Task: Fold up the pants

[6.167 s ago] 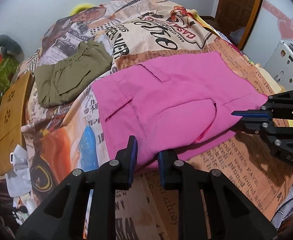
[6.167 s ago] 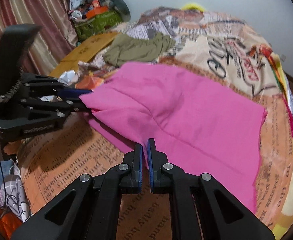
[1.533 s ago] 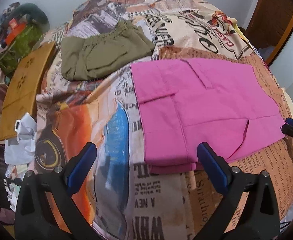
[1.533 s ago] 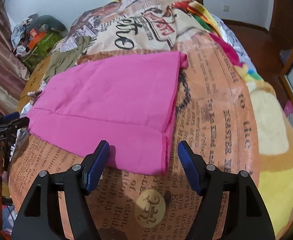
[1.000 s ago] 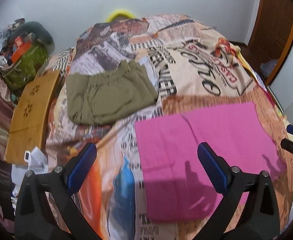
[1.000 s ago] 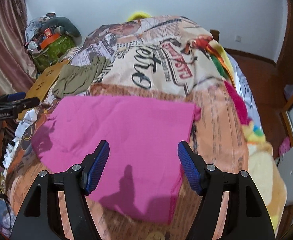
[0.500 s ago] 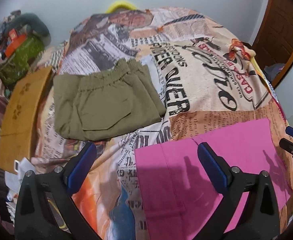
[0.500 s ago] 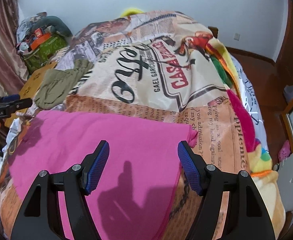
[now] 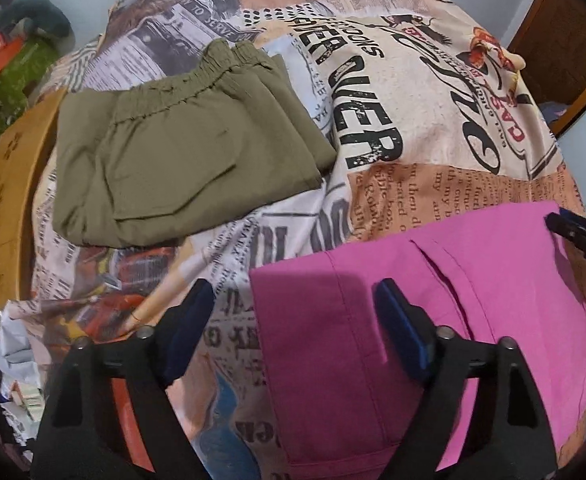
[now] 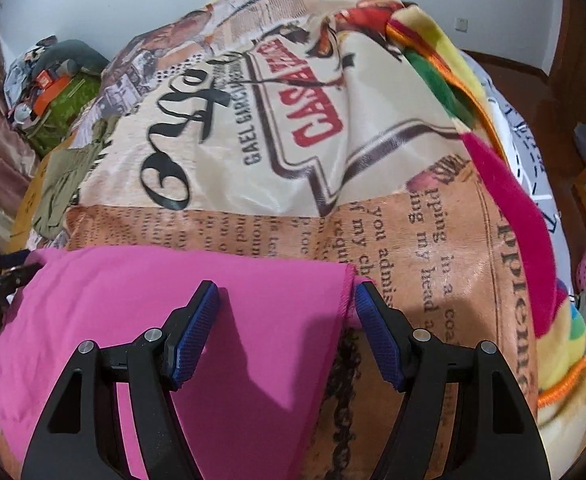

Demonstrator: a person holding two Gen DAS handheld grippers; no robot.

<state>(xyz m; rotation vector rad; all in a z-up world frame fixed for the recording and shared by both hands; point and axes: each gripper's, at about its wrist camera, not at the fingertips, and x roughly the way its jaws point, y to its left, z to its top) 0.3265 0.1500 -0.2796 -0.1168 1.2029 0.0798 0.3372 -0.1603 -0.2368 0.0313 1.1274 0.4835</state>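
Jaws of the left gripper (image 9: 293,316) are closing with the far left corner of the pink pants (image 9: 433,320) between them, the blue pads not yet pressing on cloth; the right gripper (image 10: 283,316) stands partly open astride the far right corner, holding nothing. The pants lie part-folded in several layers on the newspaper-print blanket (image 10: 413,248), near its front. A likely slip is a pinch that takes only the top layer, so that the stack peels apart when lifted, or one that catches the blanket beneath and drags it along. Uneven grips at the two corners would skew the next fold. Farther back, the folded olive-green pants (image 9: 181,160) lie well apart, out of harm's way.
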